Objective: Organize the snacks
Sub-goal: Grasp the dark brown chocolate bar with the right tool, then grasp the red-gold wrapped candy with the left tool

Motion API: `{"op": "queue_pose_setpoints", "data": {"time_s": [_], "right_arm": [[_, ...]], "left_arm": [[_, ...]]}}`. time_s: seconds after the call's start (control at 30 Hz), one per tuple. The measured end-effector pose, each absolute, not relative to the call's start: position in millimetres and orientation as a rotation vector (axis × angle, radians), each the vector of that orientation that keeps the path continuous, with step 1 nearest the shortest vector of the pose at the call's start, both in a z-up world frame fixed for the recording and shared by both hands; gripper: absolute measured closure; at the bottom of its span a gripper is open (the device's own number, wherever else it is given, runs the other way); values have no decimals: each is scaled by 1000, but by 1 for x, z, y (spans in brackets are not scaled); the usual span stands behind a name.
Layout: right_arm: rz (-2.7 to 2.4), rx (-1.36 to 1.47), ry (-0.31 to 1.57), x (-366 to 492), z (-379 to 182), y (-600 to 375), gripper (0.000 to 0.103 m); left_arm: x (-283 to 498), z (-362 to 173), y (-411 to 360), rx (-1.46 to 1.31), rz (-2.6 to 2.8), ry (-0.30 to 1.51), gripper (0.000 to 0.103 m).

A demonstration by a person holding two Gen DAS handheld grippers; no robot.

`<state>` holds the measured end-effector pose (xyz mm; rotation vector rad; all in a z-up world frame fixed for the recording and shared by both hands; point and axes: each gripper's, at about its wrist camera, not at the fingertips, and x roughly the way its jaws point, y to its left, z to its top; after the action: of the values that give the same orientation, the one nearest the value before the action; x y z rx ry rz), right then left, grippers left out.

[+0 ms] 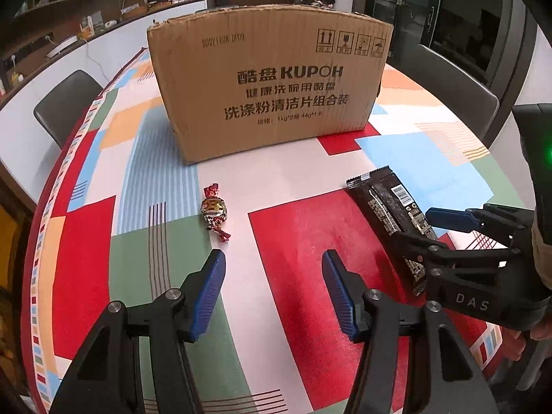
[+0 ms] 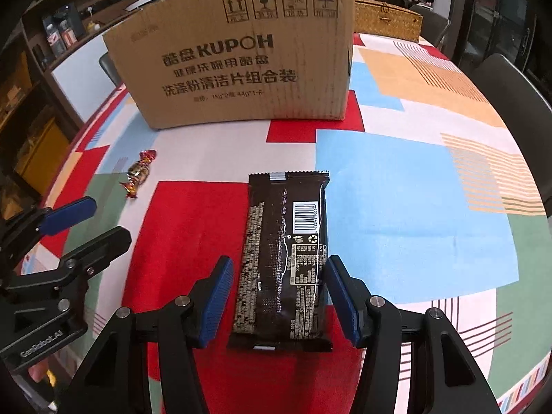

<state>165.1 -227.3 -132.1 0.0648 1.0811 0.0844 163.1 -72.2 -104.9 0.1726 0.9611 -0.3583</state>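
Observation:
A dark brown snack packet lies flat on the patterned table, barcode side up. My right gripper is open, one finger on each side of the packet's near half, apart from it. The packet also shows in the left wrist view, with the right gripper over its near end. A small wrapped candy in red and gold foil lies ahead of my left gripper, which is open and empty. The candy also shows in the right wrist view. A cardboard box stands behind both snacks.
The table wears a cloth of red, blue, green and orange blocks. Dark chairs stand at the table's left and right sides. A woven basket sits behind the box on the right. The left gripper shows in the right wrist view.

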Motion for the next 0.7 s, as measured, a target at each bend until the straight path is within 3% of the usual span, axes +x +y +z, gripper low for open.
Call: {"op": "queue_pose_setpoints", "data": {"time_s": [0.7], "right_arm": [[57,42,1068,184,-134,-209,53]], "left_arm": [[178,-102,-44,131,-310,931,46]]}}
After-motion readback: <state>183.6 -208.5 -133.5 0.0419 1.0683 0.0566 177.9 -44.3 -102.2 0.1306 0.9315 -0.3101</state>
